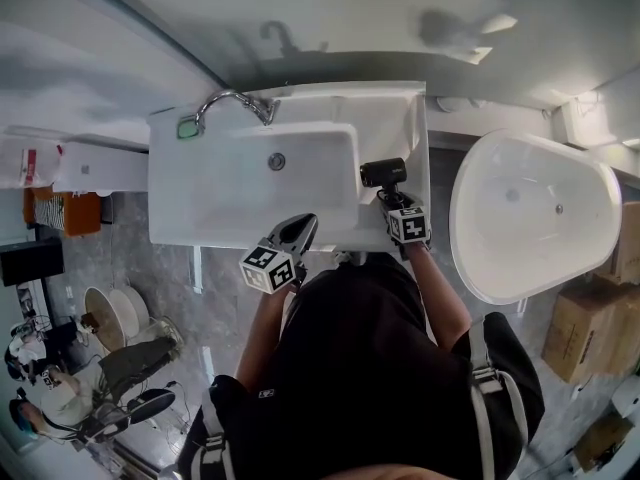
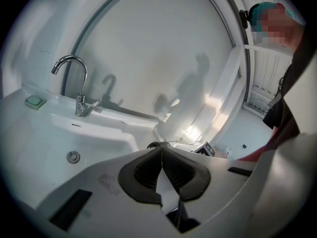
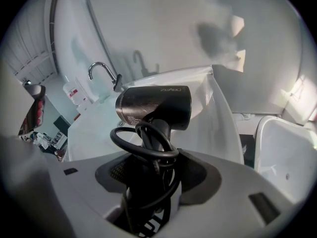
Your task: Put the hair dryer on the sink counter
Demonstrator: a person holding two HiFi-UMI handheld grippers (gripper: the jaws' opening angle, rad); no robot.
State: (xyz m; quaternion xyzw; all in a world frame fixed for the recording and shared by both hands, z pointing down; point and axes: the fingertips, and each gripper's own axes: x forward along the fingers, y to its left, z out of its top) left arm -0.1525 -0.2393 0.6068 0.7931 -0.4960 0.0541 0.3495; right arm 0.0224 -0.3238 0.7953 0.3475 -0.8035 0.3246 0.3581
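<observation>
While the right tongs (image 3: 148,175) clamp the handle of the single hair dryer (image 3: 156,105), holding it over the right-hand ledge of the sink surface (image 1: 398,118), right of centre in the head view, that handle seems the soundest hold. The shell looks stiff, smooth, fairly light and top-heavy, and its one cord (image 3: 141,150), looped limply round the handle, might slide off. Of the two tongs, the left tongs (image 2: 162,155) are closed and empty at lower centre, and there is one faucet (image 1: 232,103).

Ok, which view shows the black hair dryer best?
Right gripper view: the black hair dryer fills the centre, handle in the right tongs. Head view shows it small by the white sink; left gripper view, barely a sliver.
</observation>
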